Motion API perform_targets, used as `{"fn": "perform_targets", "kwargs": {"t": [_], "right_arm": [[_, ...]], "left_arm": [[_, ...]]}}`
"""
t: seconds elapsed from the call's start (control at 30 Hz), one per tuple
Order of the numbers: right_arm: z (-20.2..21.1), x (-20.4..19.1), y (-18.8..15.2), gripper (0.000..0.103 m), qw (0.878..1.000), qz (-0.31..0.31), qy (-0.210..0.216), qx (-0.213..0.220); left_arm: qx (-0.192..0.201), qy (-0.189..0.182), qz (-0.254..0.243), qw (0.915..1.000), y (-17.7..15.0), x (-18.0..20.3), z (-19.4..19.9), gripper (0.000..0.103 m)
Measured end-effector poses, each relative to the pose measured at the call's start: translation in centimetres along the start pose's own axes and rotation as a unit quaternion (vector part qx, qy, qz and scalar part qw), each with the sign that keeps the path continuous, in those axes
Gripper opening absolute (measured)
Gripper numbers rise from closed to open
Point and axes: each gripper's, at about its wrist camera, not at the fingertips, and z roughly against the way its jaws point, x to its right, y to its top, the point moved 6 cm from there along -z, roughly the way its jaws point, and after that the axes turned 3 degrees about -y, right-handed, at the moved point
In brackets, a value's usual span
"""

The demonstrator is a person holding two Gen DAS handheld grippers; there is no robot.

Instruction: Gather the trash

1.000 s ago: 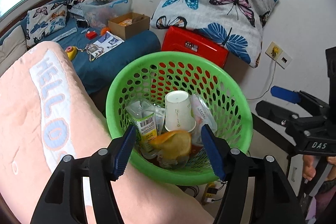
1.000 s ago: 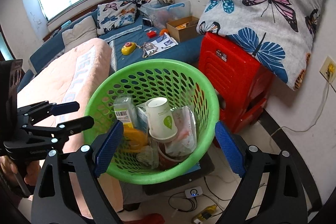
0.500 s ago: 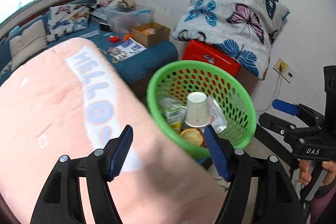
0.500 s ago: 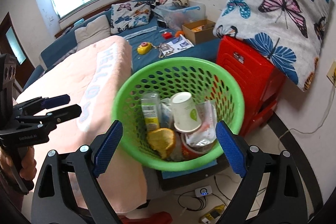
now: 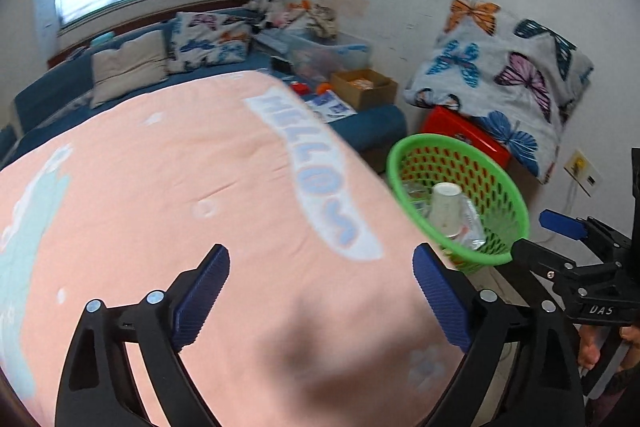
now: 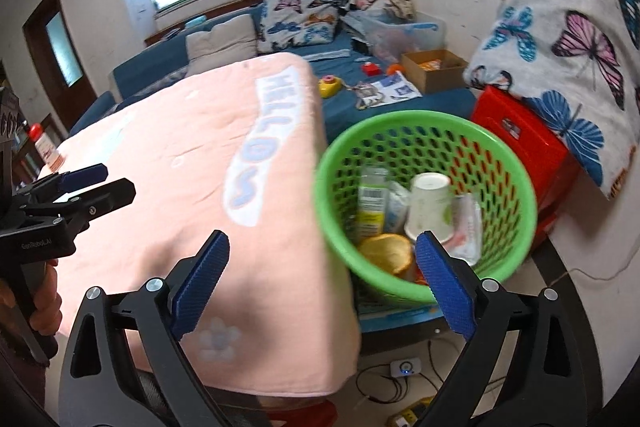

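Now both tools are empty: the left gripper has just been opening, its blue ribbed pads wide apart over the peach "HELLO" blanket, nothing between them, and the right gripper stands equally spread. The round green perforated plastic basket sits just off the blanket's right edge, holding an upturned white paper cup, a barcoded carton and an orange-brown peel. The risk, I judge: a careless sweep at that edge could knock the basket's rim and tip the collected trash out.
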Motion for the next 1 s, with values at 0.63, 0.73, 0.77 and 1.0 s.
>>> {"fn": "perform_targets", "kwargs": {"t": [0.63, 0.73, 0.77, 1.0], "right_arm": [[1.4, -5.7, -1.4, 0.096, 0.998, 0.054, 0.015, 0.011], [1.9, -6.3, -1.4, 0.096, 0.998, 0.057, 0.02, 0.018], [2.1, -6.4, -1.5, 0.097, 0.998, 0.057, 0.022, 0.02], [2.6, -7.5, -1.9, 0.097, 0.997, 0.061, 0.035, 0.027]], "left_arm": [[0.038, 0.099, 0.057, 0.9927, -5.3, -7.1, 8.3, 0.095], [0.042, 0.108, 0.061, 0.9913, -5.7, -7.2, 9.0, 0.095], [0.045, 0.111, 0.062, 0.9908, -5.9, -7.3, 9.4, 0.095], [0.054, 0.131, 0.074, 0.9872, -7.1, -7.9, 11.0, 0.096]]}}
